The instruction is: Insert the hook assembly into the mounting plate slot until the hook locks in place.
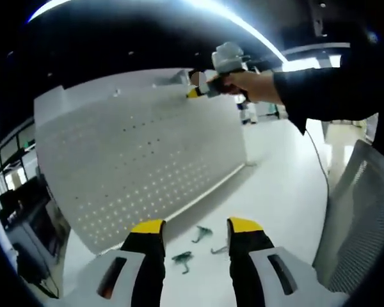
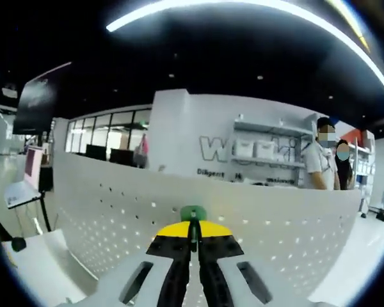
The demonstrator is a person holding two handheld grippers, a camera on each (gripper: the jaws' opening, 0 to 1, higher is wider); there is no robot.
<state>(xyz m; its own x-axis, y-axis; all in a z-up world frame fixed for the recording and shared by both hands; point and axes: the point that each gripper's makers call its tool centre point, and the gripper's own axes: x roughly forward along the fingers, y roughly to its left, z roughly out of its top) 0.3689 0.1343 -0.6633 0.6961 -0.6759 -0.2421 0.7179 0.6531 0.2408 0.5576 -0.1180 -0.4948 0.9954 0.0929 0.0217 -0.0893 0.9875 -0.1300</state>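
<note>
Lettering "W" on far wall; right hand-held gripper (image 2: 193,231) clenches green hook (image 2: 192,213), left hand-held gripper (image 1: 196,225) released.

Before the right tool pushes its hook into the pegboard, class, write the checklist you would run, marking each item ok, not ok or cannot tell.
1. Right tool shut on the green hook: ok.
2. Hook aimed at the perforated white pegboard: ok.
3. Hook already seated in a slot: cannot tell, contact is hidden behind the tips.
4. Left tool open and holding nothing: ok.
5. Spare green hooks lying on the white table in front of the board: ok.
6. Hook tip lined up with one particular hole: cannot tell.
</note>
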